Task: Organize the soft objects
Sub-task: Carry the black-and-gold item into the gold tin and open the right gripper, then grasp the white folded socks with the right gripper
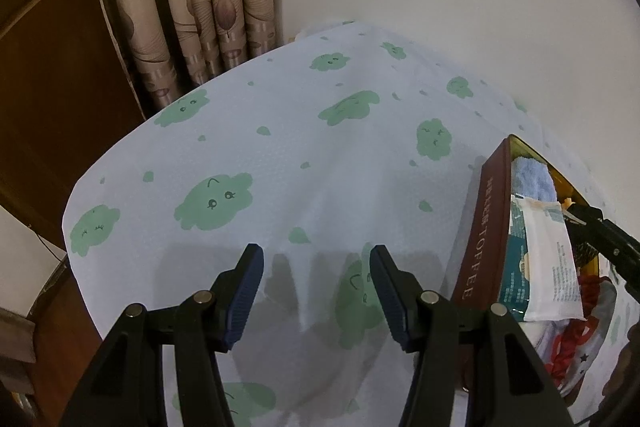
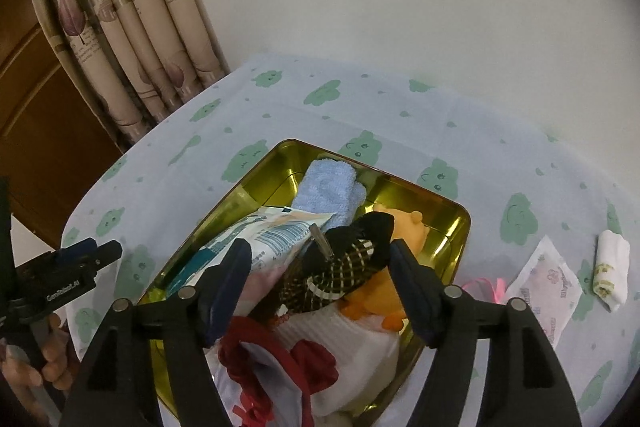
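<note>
Right gripper (image 2: 320, 259) hangs spread wide over the gold tin (image 2: 456, 227), nothing pinched, a black plaid hair bow (image 2: 340, 263) lying loose between its fingers. Left gripper (image 1: 316, 291) is spread too, over bare tablecloth (image 1: 280, 155) left of the tin. Inside: one blue towel (image 2: 326, 187), one wipes pack (image 2: 272, 235), one orange plush (image 2: 400, 227). Outside, right: one sachet (image 2: 548, 287), one rolled white cloth (image 2: 612, 267). The tin's near end is cut off.

Towel (image 2: 328, 187) in tin (image 2: 448, 251) on tablecloth (image 2: 280, 115)
</note>
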Motion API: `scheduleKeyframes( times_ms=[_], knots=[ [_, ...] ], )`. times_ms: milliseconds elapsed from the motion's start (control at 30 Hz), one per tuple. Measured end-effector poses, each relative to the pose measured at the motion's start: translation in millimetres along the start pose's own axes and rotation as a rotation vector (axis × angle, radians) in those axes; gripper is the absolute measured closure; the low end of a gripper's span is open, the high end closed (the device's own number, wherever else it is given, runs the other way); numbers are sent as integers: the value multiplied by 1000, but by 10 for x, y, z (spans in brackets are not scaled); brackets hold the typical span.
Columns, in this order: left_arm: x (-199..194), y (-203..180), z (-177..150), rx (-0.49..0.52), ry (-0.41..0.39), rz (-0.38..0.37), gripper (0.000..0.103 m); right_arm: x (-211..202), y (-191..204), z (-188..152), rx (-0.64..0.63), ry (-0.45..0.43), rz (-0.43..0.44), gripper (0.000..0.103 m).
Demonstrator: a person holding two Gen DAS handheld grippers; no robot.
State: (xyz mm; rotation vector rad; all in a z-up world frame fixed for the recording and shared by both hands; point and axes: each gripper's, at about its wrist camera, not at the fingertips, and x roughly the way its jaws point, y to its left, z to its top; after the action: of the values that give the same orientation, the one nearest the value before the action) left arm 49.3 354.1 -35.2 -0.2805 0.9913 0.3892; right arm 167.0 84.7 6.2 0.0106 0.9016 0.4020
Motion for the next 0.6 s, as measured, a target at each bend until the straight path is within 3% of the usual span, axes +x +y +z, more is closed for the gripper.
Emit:
scheduleKeyframes(
  times_ms=[200,367,600],
  knots=[
    [-14,19,-8,0,-5,4,46,-195,-4,-3,6,-39,8,32],
    [-12,14,-7,2,-6,3,46,-395,-168,-57,24,-88,-39,28],
    [-14,2,3,8,-7,14,46,-582,-962,-259,109,-70,-199,28]
  ],
)
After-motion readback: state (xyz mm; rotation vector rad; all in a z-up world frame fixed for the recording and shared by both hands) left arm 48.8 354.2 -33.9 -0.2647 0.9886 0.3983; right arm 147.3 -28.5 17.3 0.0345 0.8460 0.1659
